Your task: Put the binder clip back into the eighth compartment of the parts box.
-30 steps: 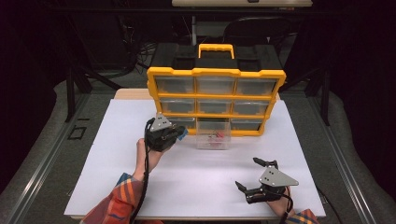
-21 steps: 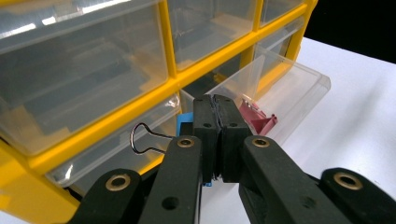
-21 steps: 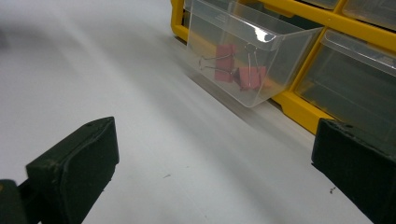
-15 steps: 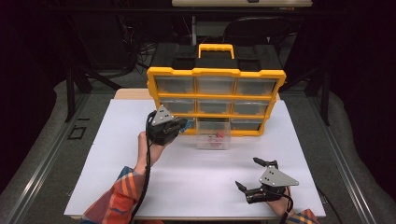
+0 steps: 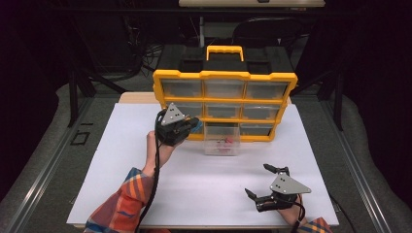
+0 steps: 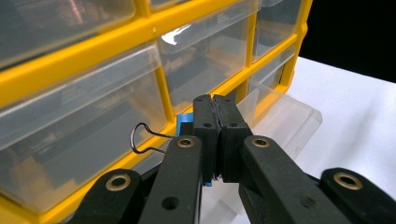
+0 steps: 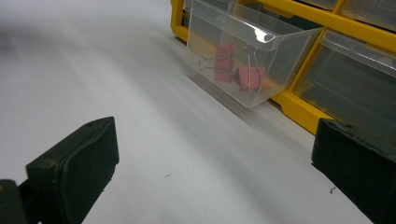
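Left gripper (image 6: 215, 140) clenched on a blue binder clip (image 6: 183, 126), held up against the yellow organizer (image 5: 224, 77). Pulled-out clear drawer (image 5: 221, 144) sits at its four o'clock; carry the clip over the rim before letting go. Right gripper (image 5: 265, 182) released, idle at five o'clock.

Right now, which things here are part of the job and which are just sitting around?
In the job:
- left hand-held gripper, shut on the blue binder clip
- pulled-out clear drawer
- yellow organizer

Just lying about:
- red binder clips in that drawer
- right hand-held gripper, open on the white table
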A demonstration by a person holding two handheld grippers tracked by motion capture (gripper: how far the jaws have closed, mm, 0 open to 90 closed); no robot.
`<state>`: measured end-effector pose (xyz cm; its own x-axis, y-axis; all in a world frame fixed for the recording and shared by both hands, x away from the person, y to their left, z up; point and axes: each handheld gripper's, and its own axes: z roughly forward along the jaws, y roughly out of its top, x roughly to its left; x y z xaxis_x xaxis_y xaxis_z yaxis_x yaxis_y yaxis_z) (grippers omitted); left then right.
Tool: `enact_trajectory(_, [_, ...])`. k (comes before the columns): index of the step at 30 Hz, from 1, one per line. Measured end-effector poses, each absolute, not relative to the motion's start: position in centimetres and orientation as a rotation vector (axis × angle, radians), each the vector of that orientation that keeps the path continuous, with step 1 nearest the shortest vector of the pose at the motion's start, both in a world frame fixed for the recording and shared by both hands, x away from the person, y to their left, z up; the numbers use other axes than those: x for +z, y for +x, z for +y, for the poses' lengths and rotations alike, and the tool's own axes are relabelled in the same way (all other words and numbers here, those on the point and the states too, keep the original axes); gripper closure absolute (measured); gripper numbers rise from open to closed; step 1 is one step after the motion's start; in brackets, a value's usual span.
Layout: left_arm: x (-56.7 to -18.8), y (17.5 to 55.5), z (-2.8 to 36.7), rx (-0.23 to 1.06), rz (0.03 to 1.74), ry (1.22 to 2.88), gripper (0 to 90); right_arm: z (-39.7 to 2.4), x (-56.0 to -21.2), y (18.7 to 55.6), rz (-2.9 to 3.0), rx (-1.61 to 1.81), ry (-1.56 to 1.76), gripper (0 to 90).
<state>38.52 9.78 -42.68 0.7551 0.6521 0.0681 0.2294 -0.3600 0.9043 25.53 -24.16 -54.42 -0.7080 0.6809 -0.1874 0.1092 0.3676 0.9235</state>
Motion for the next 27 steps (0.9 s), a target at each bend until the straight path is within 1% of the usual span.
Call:
enact_trajectory(11, [-42.2, 39.1, 7.8, 0.509, 0.625, 1.937, 88.3, -24.3, -54.5, 25.7, 2.079, 1.345, 0.686, 0.2])
enact_trajectory(18, [-42.9, 39.4, 6.1, 0.479, 0.601, 1.965, 88.3, -24.2, -54.4, 25.3, 2.078, 1.349, 0.671, 0.3])
enact_trajectory(27, [-44.4, 39.8, 5.2, 0.446, 0.610, 1.972, 87.4, -24.2, -54.5, 25.3, 2.086, 1.339, 0.677, 0.3])
